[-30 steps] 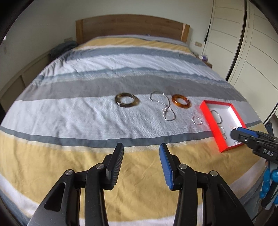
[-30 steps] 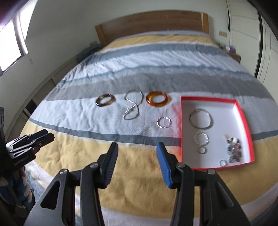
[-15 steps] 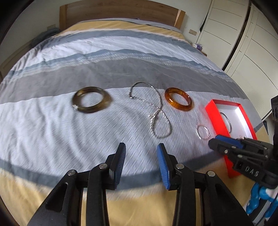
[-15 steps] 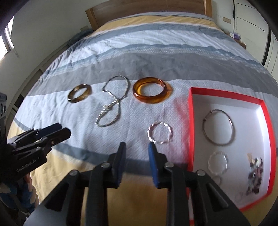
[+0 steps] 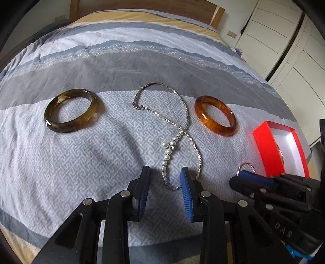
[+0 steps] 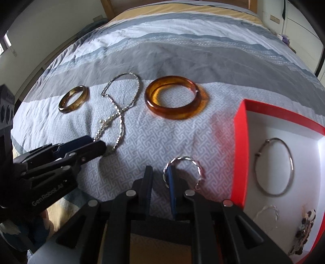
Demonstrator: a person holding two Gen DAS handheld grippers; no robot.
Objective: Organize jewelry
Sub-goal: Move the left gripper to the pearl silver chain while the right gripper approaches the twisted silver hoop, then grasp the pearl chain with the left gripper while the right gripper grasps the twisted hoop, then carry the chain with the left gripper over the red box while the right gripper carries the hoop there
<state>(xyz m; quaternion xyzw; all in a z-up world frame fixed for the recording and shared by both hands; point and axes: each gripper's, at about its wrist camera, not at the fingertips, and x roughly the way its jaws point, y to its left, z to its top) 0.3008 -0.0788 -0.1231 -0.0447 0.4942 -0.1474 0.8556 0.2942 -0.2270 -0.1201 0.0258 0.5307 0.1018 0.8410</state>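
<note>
A bed point(image 5: 85, 154) fills the room, its cover striped grey, white and yellow; wooden headboard point(image 5: 142, 4) far, white wardrobe doors point(image 5: 284, 36) right. On the patterned white band lie a brown bangle point(image 5: 71, 112) left, a necklace point(image 5: 172, 140) in the middle, an amber bangle point(image 6: 172, 97) and a twisted silver ring point(image 6: 182, 170); the red box point(image 6: 240, 142) is at right. The left gripper point(image 5: 165, 178), jaws apart and just closing, straddles the necklace's near loop. The right gripper point(image 6: 159, 176), nearly together and just closing, has the ring's left rim at its right finger; grip unclear.
</note>
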